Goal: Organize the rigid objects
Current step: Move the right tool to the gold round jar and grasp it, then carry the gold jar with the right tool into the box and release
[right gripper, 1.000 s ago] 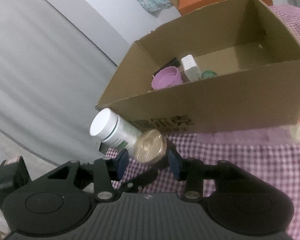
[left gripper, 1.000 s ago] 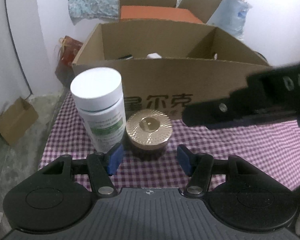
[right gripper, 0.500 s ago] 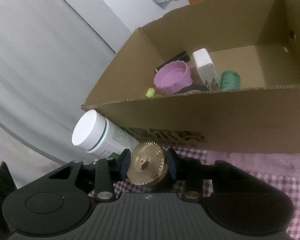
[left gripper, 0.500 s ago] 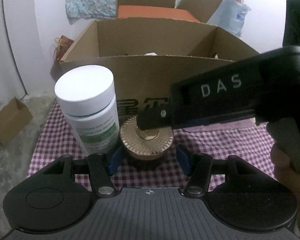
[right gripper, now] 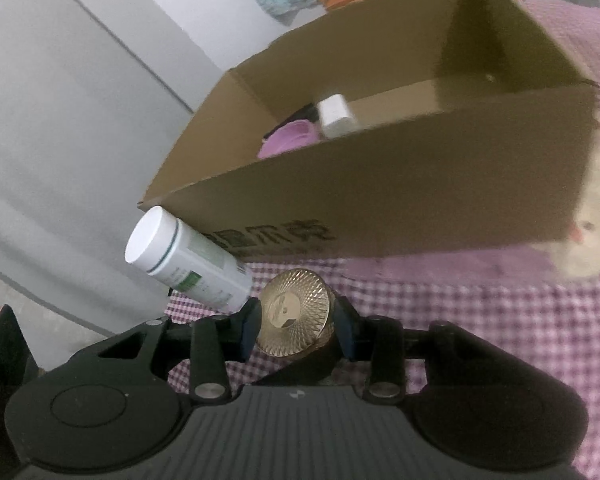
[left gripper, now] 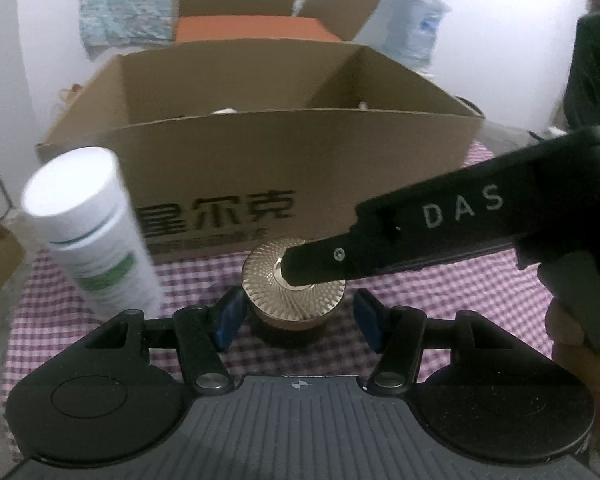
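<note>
A gold-lidded jar [right gripper: 296, 312] sits on the checked cloth [right gripper: 500, 320] just in front of the box [right gripper: 420, 200]. The right gripper [right gripper: 296, 320] pinches it, blue pads pressed on both sides of the lid. The left gripper [left gripper: 296, 316] is spread around the same jar, not touching. The step appears to be the pickup; next likely comes a lift over the box's front wall. A white bottle [left gripper: 92, 232] leans left of the jar. The right gripper reads "DAS"; the box's print is Chinese.

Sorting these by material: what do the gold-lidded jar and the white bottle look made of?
Gold-lidded jar: shiny lid with fine radial ridges, metal or metallised plastic; dark body, glass or plastic, unclear. White bottle: matte, opaque white with a printed label, likely plastic.
</note>
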A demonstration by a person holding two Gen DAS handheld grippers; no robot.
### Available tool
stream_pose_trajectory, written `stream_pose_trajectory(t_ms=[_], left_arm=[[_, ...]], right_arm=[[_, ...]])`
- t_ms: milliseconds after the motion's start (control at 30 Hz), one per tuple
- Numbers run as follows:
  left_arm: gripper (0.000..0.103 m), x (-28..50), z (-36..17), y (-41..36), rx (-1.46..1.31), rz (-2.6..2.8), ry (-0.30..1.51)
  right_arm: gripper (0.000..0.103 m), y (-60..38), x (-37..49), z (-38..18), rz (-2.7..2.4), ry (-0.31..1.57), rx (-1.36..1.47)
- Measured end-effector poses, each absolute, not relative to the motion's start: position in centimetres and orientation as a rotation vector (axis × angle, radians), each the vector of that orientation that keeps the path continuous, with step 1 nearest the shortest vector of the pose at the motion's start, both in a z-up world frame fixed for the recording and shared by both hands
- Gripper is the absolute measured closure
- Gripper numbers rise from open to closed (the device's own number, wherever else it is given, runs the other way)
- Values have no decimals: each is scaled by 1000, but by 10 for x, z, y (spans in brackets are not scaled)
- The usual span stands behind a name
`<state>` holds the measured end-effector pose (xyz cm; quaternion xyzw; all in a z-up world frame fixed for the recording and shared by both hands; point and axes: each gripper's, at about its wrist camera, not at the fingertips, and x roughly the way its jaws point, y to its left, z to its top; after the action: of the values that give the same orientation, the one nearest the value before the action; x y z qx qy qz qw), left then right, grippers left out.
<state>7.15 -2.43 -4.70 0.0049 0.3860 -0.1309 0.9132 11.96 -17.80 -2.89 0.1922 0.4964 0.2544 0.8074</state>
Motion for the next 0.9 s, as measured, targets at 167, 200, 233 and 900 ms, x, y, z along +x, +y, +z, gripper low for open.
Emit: stream_pose_trajectory(t_ms=[167,200,233,900], left_arm=[[45,67,-49,-39,13,-339,797],[45,66,-49,-40,16,-345,799],[45,66,-50,-41,19,-347,802],[46,102,-73,-69,80,-302,881]], right_arm=[[60,-202,105,-28,501,1065,455],[60,-205,103,-27,498,1066,464],[60,-207,102,-28,497,1067,477],[58,-208,114,-49,498,1090,544]])
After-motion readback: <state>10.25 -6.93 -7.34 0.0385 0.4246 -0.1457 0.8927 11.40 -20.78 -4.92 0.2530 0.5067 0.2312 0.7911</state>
